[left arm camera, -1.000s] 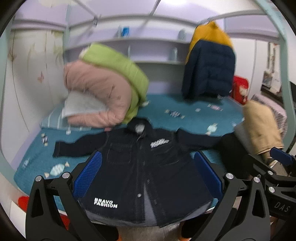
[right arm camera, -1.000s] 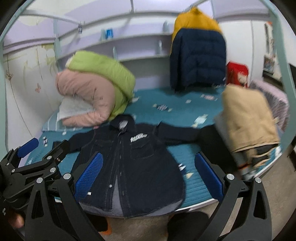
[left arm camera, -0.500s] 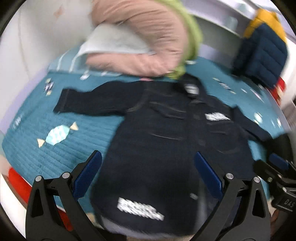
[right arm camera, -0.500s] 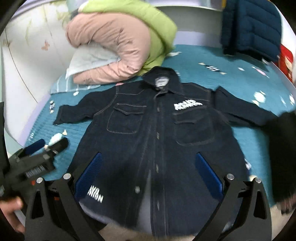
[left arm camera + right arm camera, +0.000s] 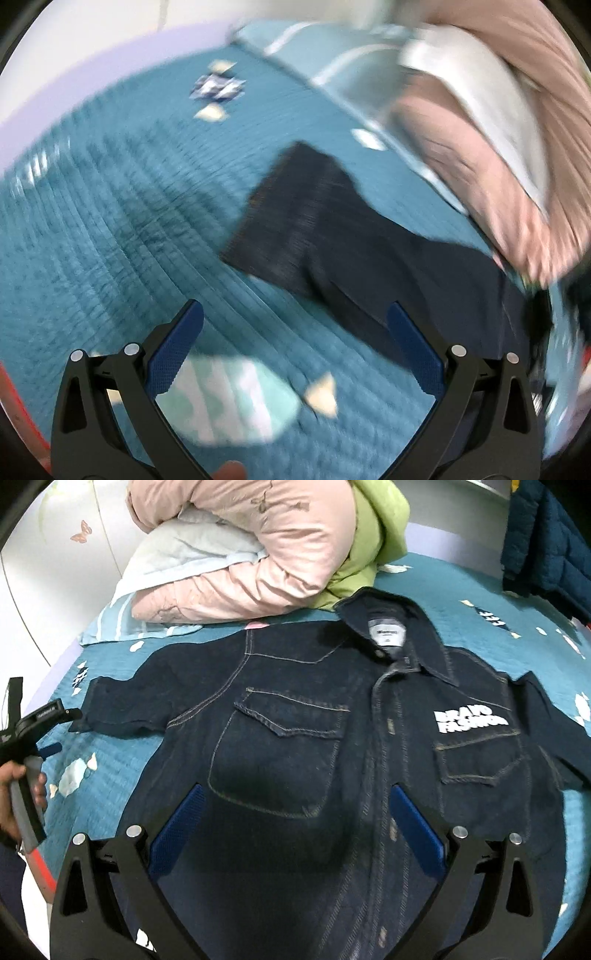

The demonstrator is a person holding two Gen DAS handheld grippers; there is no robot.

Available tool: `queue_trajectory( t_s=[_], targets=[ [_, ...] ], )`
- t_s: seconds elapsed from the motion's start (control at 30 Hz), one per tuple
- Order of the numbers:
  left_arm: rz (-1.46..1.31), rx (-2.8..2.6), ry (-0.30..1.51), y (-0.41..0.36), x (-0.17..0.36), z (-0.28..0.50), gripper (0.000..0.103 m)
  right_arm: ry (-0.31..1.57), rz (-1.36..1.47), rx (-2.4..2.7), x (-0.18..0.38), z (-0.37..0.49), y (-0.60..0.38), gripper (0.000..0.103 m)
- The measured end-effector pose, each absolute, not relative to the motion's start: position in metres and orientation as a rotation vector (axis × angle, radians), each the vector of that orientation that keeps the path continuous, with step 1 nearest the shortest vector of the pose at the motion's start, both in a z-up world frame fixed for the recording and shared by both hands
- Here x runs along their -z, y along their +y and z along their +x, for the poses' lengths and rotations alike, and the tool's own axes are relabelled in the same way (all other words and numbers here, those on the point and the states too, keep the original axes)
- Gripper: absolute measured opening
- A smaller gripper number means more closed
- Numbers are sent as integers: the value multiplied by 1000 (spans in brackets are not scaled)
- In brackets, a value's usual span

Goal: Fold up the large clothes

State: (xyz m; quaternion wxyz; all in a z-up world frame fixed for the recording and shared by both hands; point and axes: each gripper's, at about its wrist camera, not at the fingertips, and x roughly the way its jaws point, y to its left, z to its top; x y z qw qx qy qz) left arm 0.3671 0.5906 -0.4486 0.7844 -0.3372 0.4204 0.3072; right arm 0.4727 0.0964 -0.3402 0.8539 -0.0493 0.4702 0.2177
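A dark denim jacket (image 5: pixel 314 746) lies spread flat, front up, on the teal bedspread (image 5: pixel 461 587), collar toward the pillows, sleeves out to both sides. My right gripper (image 5: pixel 295 805) hangs open just above the jacket's chest, near the pocket. In the blurred left wrist view the jacket's left sleeve (image 5: pixel 295 221) with its cuff lies ahead of my left gripper (image 5: pixel 295 321), which is open and holds nothing, above the bedspread (image 5: pixel 110 221). The left gripper (image 5: pixel 50 734) also shows at the left edge of the right wrist view, held by a hand (image 5: pixel 11 786).
A pink and green duvet (image 5: pixel 258 542) and a pale pillow (image 5: pixel 177 550) are piled at the head of the bed, close behind the collar. A navy puffer jacket (image 5: pixel 546 539) hangs at the far right. The white wall (image 5: pixel 44 572) borders the bed on the left.
Both grippers have dropped closer to the bed. The left one swung left toward the sleeve cuff; the right one moved in over the jacket's chest. Both stayed open.
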Motion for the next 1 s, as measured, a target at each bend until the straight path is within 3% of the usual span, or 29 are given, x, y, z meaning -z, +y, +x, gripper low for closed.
queue_trajectory(
  t_s=[0.2,0.27,0.33,0.37,0.47,0.5,0.6,0.67,0.73,0.8,1.0],
  targets=[
    [-768,-637,893,615,462,381,99,993,-118,-483,354,484,118,96],
    [-739,-627,897,615,460,385,93,991,-116,-487,356,486,124,96],
    [-713,-657,904,614,458,385,71,996,-105,-495,358,489,128,96],
    [-711,-667,904,616,456,385,67,998,-100,-494,359,491,131,96],
    [-732,-645,878,618,453,387,40,993,-72,-504,358,496,137,96],
    [-737,-607,874,617,451,386,19,982,-64,-509,356,498,141,96],
    [-692,-573,834,606,437,383,10,956,-41,-544,355,506,150,94],
    [-712,-518,780,600,425,376,10,961,-4,-580,357,514,156,73],
    [-710,-473,736,591,409,372,9,1014,33,-620,364,527,166,37],
    [-688,-417,679,576,385,367,9,1061,64,-648,373,538,177,20],
    [-635,-280,590,534,328,375,8,1234,121,-717,418,561,215,7]
  ],
)
